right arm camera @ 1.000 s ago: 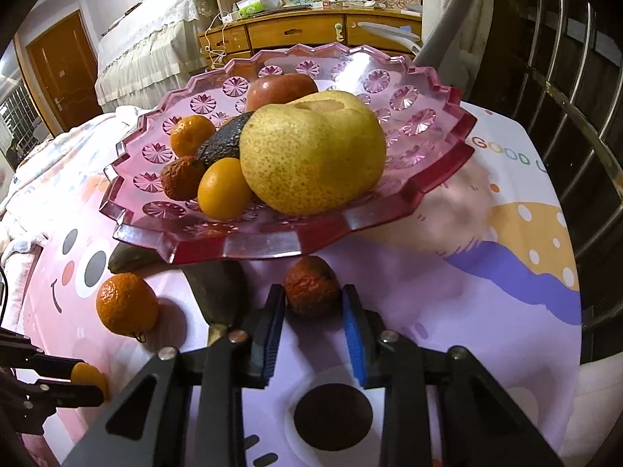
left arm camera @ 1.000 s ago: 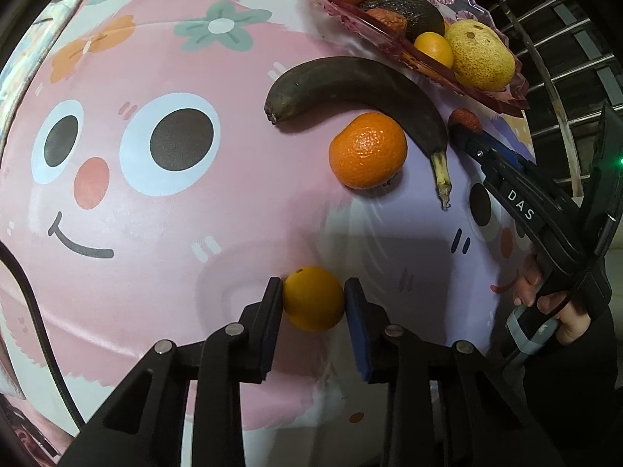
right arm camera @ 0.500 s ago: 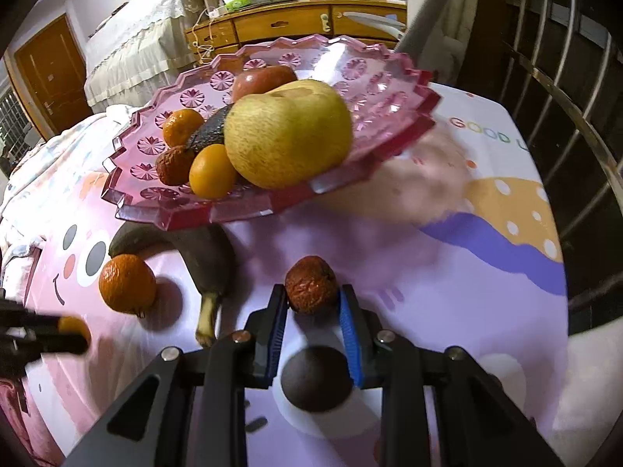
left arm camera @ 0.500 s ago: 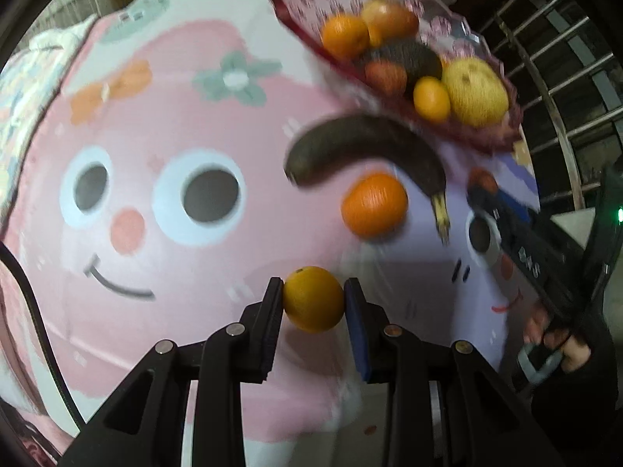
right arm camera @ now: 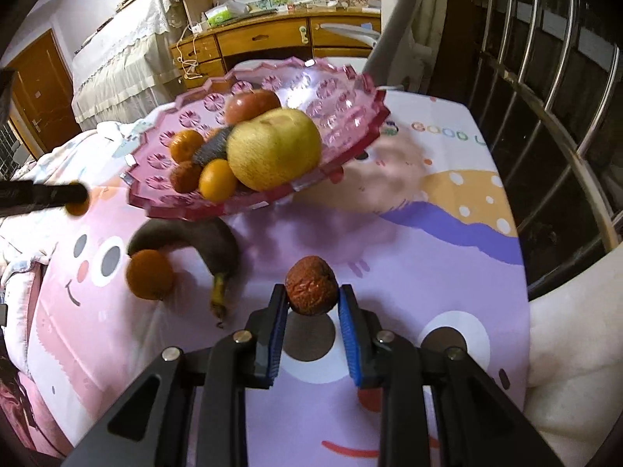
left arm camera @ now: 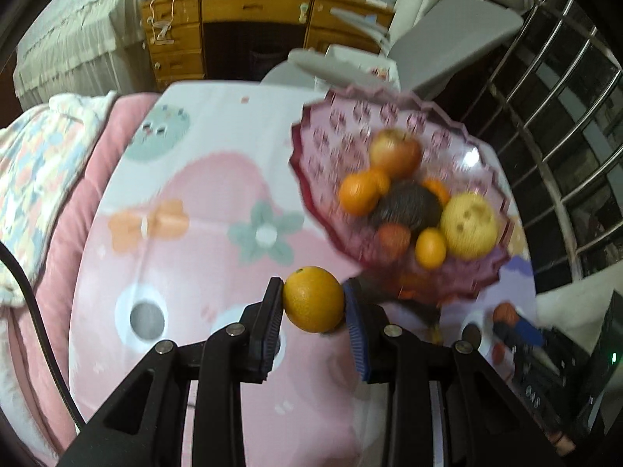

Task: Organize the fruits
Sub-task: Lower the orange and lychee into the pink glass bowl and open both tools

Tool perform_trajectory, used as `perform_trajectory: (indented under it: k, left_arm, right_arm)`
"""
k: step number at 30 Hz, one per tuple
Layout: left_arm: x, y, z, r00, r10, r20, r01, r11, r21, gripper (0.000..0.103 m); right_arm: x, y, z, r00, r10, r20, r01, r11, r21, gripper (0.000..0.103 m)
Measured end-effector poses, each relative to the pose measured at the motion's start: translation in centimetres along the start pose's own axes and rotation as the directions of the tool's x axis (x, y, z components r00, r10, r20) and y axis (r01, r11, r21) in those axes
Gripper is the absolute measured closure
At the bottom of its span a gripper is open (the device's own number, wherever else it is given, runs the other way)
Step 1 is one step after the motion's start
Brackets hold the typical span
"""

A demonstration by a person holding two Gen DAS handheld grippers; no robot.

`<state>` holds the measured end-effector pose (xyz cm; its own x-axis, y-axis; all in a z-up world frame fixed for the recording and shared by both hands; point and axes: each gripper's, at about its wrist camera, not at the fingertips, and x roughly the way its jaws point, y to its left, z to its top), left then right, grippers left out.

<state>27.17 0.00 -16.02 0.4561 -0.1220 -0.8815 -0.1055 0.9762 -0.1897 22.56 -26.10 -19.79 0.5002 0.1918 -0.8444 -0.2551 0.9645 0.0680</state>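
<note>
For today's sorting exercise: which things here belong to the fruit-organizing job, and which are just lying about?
Job:
small orange, in left gripper
wrinkled red fruit, in right gripper
pink fruit plate
banana
loose tangerine

Lying about:
wooden desk
grey chair
metal railing

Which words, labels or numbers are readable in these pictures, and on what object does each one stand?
"GOOD U", cut off by the railing: printed on the cartoon tablecloth, behind the pink fruit dish.
Papers and boxes on the wooden desk: too small to read.
Nothing else is readable.

Dim indoor light, fisheye-dark corners, glare on the pink fruit dish [left arm camera: 473,154] — left view motion-blurred.
</note>
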Motion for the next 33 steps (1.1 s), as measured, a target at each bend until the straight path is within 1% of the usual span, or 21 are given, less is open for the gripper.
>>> perform_trajectory:
  k: [4, 8, 13, 18, 24, 29, 31, 33]
  left_arm:
    - [-0.5, -0.6, 1.2, 0.997, -0.049, 0.055, 0.048, 0.999, 0.012, 0.073]
    - [-0.6, -1.5, 2.3, 0.992, -0.086, 0.093, 0.082, 0.996, 0.044, 0.073]
    - [-0.3, -2.0, 3.4, 0.989, -0.1, 0.111, 0.094, 0.994, 0.057, 0.073]
    - [0.5, -1.5, 4.0, 0.988, -0.114, 0.1, 0.11, 0.993, 0.052, 0.073]
    - [1.4, -0.9, 4.3, 0.989, -0.126, 0.071, 0.123, 0.991, 0.053, 0.073]
    - [2.0, -1.0, 4.2, 0.993, -0.105, 0.047, 0.1, 0.991, 0.09, 0.071]
    - [2.0, -0.9, 4.2, 0.993, -0.112, 0.043, 0.108, 0.99, 0.092, 0.068]
    - [1.8, -1.0, 4.2, 0.993, -0.108, 0.042, 0.104, 0.99, 0.097, 0.057]
  right_arm:
    - [-1.5, 1.3, 0.8, 0.999, 0.013, 0.031, -0.012, 1.0, -0.019, 0.077]
    - [-2.7, 2.6, 1.9, 0.996, 0.057, 0.075, -0.055, 0.998, -0.036, 0.077]
    - [-2.8, 4.9, 3.6, 0.989, 0.095, 0.116, -0.089, 0.994, -0.056, 0.077]
    - [-2.4, 6.6, 5.0, 0.984, 0.109, 0.144, -0.105, 0.994, -0.042, 0.076]
    - [-1.4, 7.5, 5.9, 0.984, 0.104, 0.146, -0.103, 0.995, -0.016, 0.076]
    - [-0.7, 7.7, 6.4, 0.986, 0.089, 0.14, -0.092, 0.996, 0.011, 0.075]
    - [-0.4, 7.7, 6.4, 0.989, 0.082, 0.126, -0.085, 0.996, 0.012, 0.075]
    - [-0.2, 7.7, 6.3, 0.99, 0.076, 0.121, -0.079, 0.997, 0.014, 0.074]
